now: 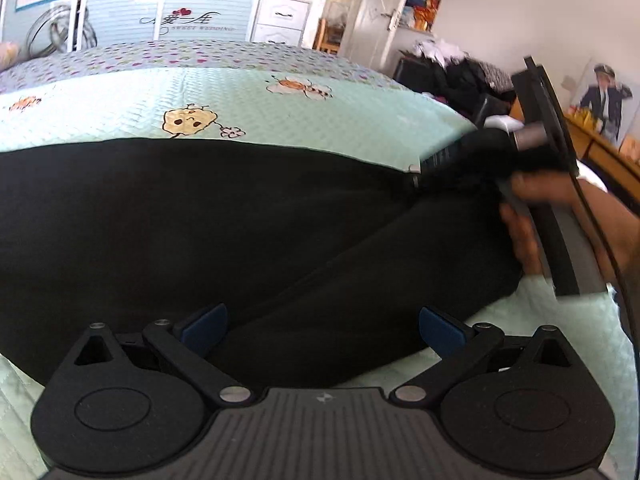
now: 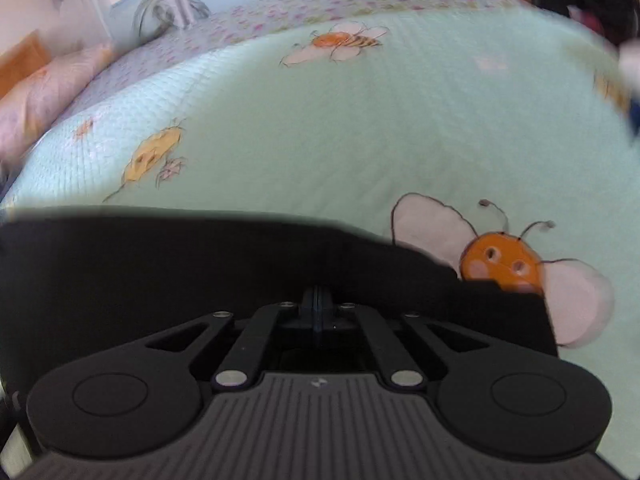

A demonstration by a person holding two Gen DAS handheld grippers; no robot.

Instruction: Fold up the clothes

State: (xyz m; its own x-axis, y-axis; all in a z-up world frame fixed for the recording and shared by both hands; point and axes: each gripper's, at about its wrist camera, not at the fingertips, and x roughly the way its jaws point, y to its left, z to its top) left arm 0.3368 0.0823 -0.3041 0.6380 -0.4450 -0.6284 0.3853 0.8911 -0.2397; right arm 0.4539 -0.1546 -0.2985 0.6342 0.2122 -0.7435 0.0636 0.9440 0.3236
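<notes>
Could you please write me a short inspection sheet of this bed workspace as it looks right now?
Surface: bed with a mint quilted bedspread printed with bees and flowers.
Job's things: one black garment spread flat across the bedspread.
Clutter: nothing seen on the bed besides the garment.
Grippers: left tongs open above the garment's near edge, nothing between them; right tongs shut at the garment's edge, a grip on cloth cannot be confirmed.
Cables: a black cable runs down beside the right-hand device.
Surroundings: white drawer unit, open doorway, a pile of clothes beside the bed, pink pillow.
</notes>
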